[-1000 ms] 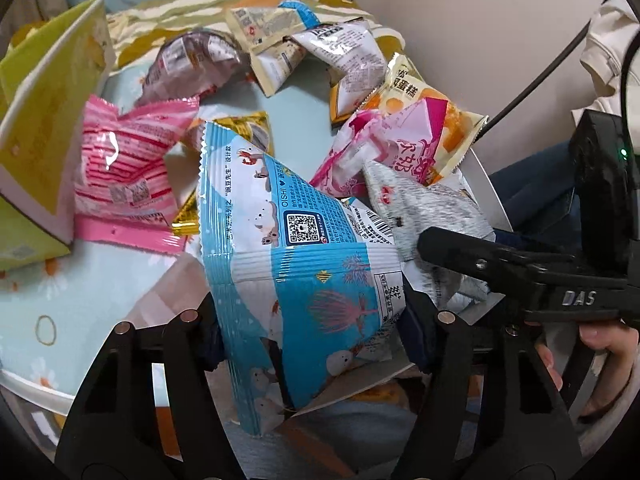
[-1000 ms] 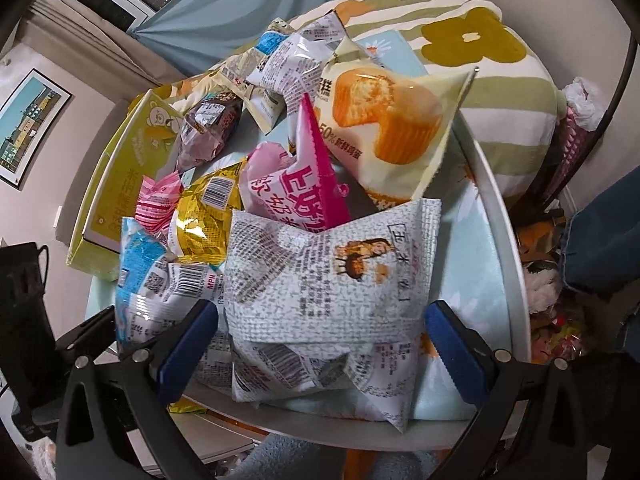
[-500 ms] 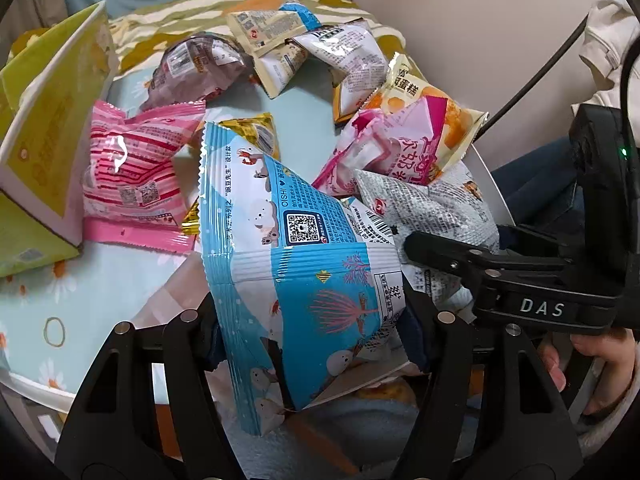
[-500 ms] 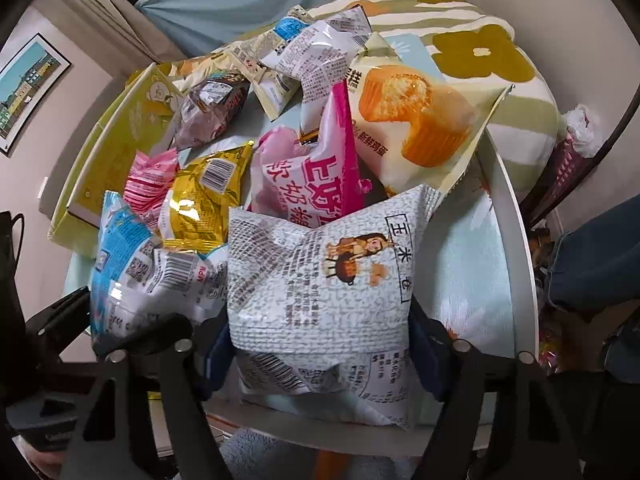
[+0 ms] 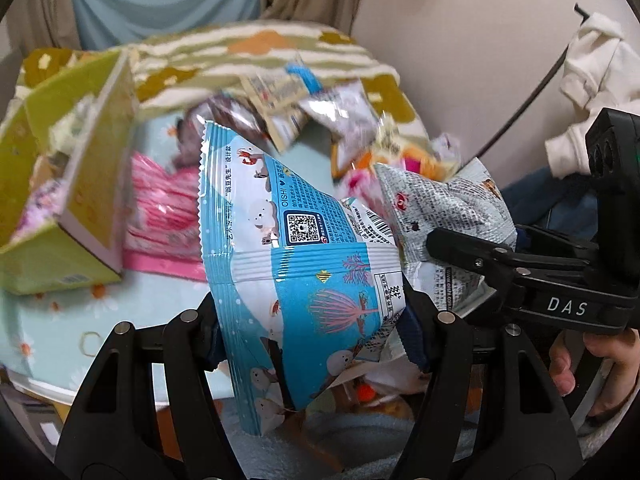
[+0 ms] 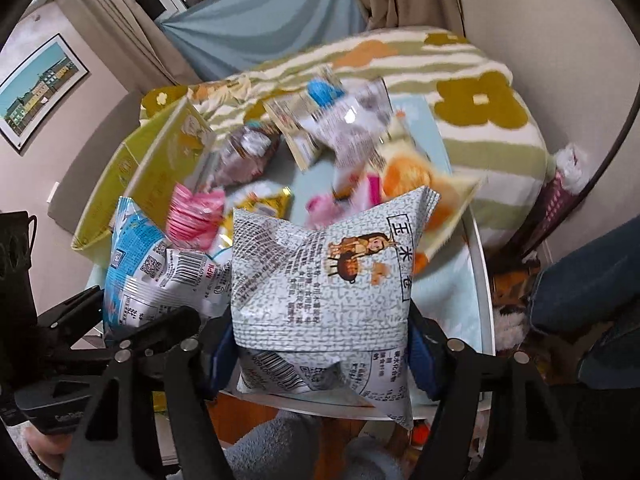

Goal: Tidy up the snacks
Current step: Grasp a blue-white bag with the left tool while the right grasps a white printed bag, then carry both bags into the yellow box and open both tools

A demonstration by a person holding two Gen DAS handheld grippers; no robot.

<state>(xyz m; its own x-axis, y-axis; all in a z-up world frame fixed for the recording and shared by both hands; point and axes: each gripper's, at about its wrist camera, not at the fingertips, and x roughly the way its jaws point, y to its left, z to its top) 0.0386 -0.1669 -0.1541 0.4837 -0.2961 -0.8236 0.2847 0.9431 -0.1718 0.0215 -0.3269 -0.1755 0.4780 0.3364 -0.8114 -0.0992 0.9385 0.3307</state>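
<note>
A blue-and-white snack bag (image 5: 304, 264) printed with polar bears and a QR code is pinched at its lower half between the blue pads of the left hand-held gripper (image 5: 316, 336), and it stands upright above the near edge of the round worktop (image 5: 56, 344). Beside it, a grey bag (image 6: 320, 292) patterned like newsprint, with a small cartoon figure on its front, is clamped across its lower part by the right hand-held gripper (image 6: 320, 348), whose jaws have just been closing onto the bag; its pads now press into both sides. The two bags hang just beside each other, the blue one to the left of the grey one in the right wrist view.

Behind them the worktop, covered in a pale blue cloth with small daisies, carries a loose heap of other packets: a pink striped packet (image 5: 160, 216), a yellow foil packet (image 6: 268, 208), a brown packet (image 6: 244, 156), a cake packet (image 6: 420, 184) showing an orange sponge, and several white and cream ones, all blurred. An open yellow-green carton (image 5: 68, 208) stands at the left of the worktop. Beyond lies a cushion (image 6: 460, 80) striped in green with mustard flowers. A person's fingers (image 5: 576, 364) wrap the handle of the right hand-held gripper.
</note>
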